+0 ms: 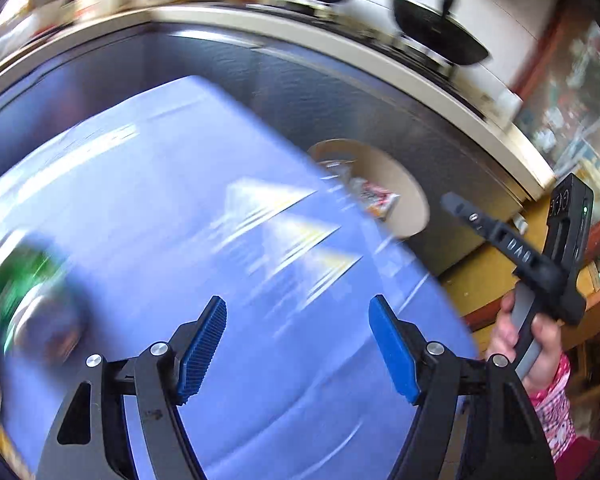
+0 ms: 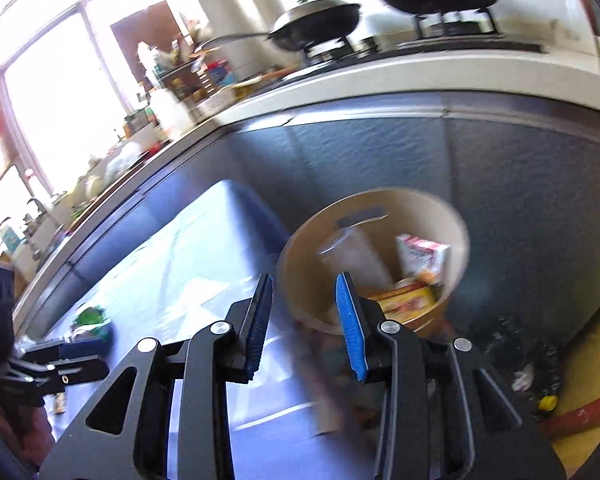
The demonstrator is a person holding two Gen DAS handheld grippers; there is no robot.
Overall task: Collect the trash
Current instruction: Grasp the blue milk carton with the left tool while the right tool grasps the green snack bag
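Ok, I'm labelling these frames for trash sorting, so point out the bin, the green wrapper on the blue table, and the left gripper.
bin [image 2: 456,236]: right wrist view, inner wall near the rim.
green wrapper [image 2: 92,318]: right wrist view, its crumpled middle.
left gripper [image 1: 298,344]: left wrist view, midway between the open fingertips.

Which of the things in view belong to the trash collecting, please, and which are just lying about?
For the job:
- bin, with boxes already inside
- green wrapper on the blue table
- left tongs, open and empty
- right tongs, open and empty

Just about:
- pans on the stove
- counter clutter
- yellow cap on the floor, perhaps litter too
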